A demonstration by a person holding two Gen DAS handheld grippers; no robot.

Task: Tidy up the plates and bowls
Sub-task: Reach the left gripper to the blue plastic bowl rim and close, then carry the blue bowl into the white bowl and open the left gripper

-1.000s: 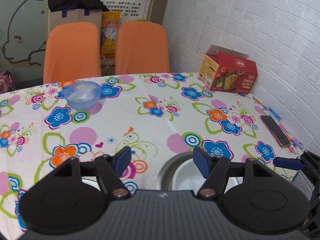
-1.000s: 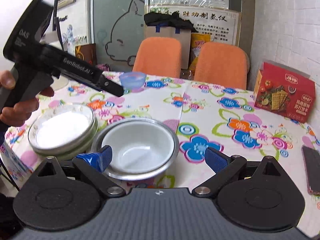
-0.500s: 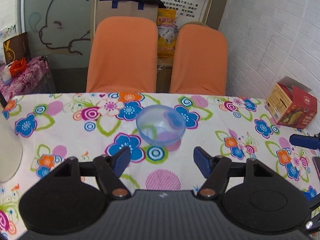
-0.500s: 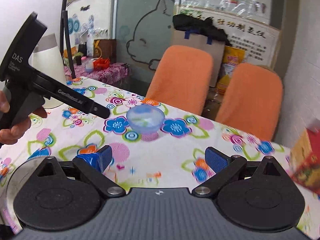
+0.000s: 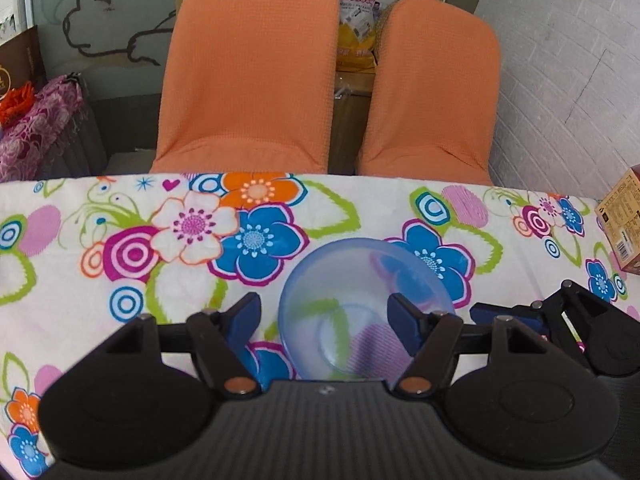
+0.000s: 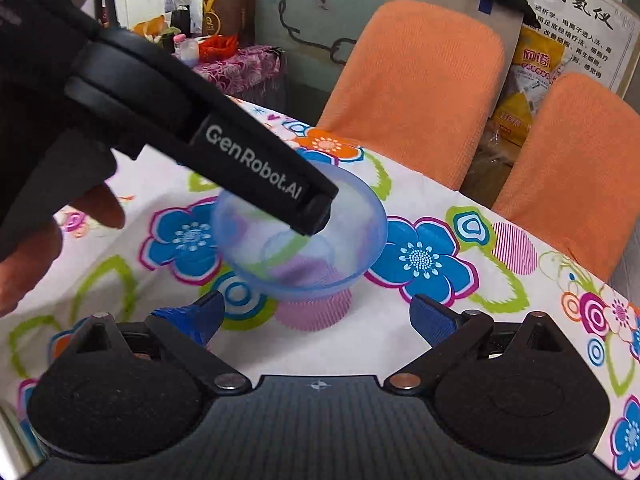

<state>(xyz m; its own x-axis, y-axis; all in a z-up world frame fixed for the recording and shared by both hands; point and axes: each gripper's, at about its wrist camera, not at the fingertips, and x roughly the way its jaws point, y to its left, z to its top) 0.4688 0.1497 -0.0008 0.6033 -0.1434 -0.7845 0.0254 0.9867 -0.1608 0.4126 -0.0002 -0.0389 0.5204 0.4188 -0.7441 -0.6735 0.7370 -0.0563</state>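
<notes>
Near the table's far edge, the spread left gripper [image 5: 324,316] is straddling the translucent blue bowl's [image 5: 360,312] rim, not yet gripping; the right gripper [image 6: 316,314] is hovering agape, so collecting is just beginning.

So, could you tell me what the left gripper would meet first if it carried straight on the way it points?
Most likely the blue bowl: the open left gripper already straddles its near rim, though depth is hard to judge.

Both claws have moved across the desk [image 5: 120,248] from the metal bowls to the blue bowl [image 5: 360,304]. A second ago it stood far off; now the open left claw [image 5: 324,316] straddles it, and the right claw [image 6: 316,312] has come just beside it.
</notes>
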